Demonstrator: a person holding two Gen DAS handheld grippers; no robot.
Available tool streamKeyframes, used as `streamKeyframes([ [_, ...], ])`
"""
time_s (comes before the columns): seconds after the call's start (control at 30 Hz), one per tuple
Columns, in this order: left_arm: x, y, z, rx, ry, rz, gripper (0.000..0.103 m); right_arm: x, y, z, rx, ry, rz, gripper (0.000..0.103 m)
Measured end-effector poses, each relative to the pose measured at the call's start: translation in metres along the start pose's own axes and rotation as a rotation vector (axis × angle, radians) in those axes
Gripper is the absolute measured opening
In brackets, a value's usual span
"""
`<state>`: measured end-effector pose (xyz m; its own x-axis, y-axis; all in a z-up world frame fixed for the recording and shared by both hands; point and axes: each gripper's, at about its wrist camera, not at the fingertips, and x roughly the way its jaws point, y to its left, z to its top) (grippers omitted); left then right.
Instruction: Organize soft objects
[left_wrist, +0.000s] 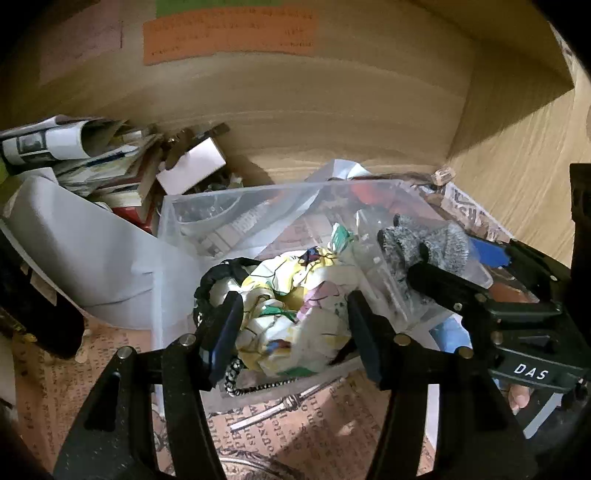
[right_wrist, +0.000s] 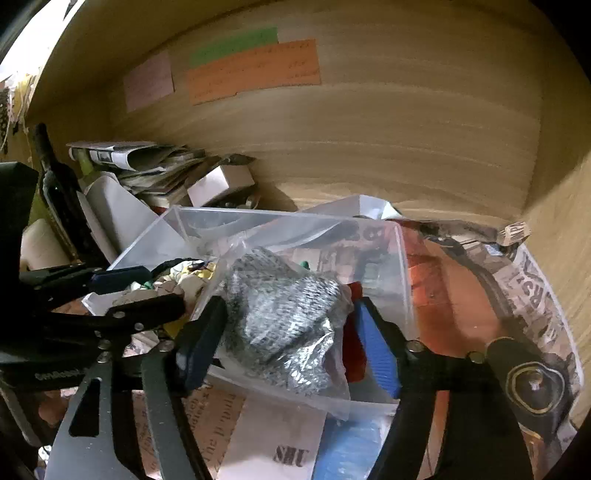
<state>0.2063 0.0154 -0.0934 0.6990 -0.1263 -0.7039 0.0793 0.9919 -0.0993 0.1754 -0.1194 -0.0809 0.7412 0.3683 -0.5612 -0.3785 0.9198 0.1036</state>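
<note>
A clear plastic bin (left_wrist: 236, 199) stands on the printed paper lining of a wooden shelf. My left gripper (left_wrist: 291, 328) is shut on a crumpled patterned cloth (left_wrist: 291, 317) with a black cord, held at the bin's near edge. My right gripper (right_wrist: 288, 343) is shut on a grey knitted item in a clear bag (right_wrist: 284, 314), held over the bin (right_wrist: 402, 266). The right gripper and the grey item (left_wrist: 436, 247) also show at the right of the left wrist view. The cloth (right_wrist: 188, 277) shows at the left of the right wrist view.
A pile of papers and books (left_wrist: 96, 162) and a white box (left_wrist: 192, 166) lie at the back left. A white sheet (left_wrist: 85, 251) leans left of the bin. The wooden back wall (left_wrist: 295, 110) carries coloured labels. A black strap (right_wrist: 480, 280) lies at the right.
</note>
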Motion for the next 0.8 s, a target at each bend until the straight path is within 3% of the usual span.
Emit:
streamKeyframes([
  [0.43,-0.089,-0.002,-0.002,-0.001,-0.243,0.046,0.065,-0.068,0.012,0.013,-0.021,-0.172,0.029,0.079],
  [0.8,-0.17,-0.014,-0.017,0.014,-0.46,0.107,0.087,-0.134,0.033,0.012,-0.048,-0.337,0.056,0.084],
])
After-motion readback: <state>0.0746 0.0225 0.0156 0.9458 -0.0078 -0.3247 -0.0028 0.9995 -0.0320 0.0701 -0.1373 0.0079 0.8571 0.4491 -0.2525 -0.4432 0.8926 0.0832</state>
